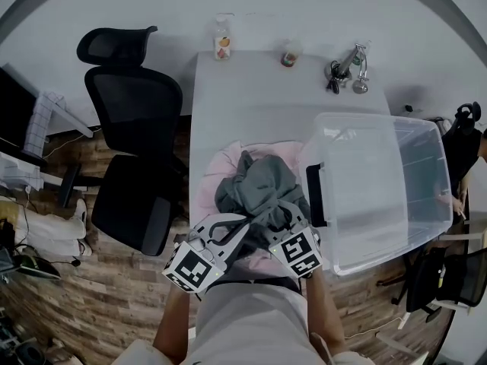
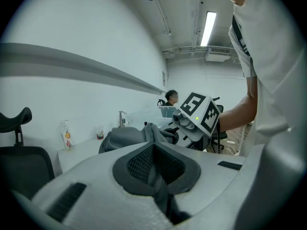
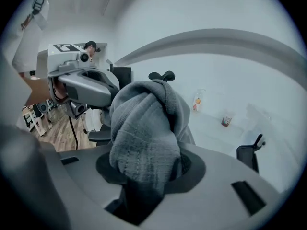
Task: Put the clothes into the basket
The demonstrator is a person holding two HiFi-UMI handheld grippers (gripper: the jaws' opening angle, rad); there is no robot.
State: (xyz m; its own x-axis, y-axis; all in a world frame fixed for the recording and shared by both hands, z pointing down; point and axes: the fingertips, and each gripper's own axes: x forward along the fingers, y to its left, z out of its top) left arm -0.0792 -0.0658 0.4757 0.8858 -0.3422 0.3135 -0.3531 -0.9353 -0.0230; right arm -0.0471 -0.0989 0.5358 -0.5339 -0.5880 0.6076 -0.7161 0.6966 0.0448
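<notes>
– On the near half of the white table (image 1: 259, 90), what is recorded?
– One grey garment (image 1: 259, 185), bunched, lying on top of a pink garment (image 1: 217, 166). Both are outside the basket (image 1: 444, 175), just to its left.

– Describe the basket.
– Clear plastic, upright on the table's right side, with a black handle (image 1: 316, 196) on the wall facing the clothes. The grey garment lies just beside that handle; contact cannot be confirmed.

– State of the left gripper (image 2: 154, 166)?
– Clenched. A thin dark fold of the grey garment runs between its jaws, and the cloth rises beyond them in a heap.

– And the right gripper (image 3: 144, 181)?
– Also clamped on the grey garment. A thick ribbed wad fills the gap between the jaws and bulges above them.

– Relative position of the two?
– Side by side at the table's near edge, both at the near side of the grey garment, left one left of the right. Each appears in the other's gripper view.

– Other items noted?
– A bottle (image 1: 222, 46), a cup (image 1: 289, 55) and a bunch of keys (image 1: 346, 71) along the table's far edge, well apart from the clothes. A black office chair (image 1: 137, 128) stands left of the table.
</notes>
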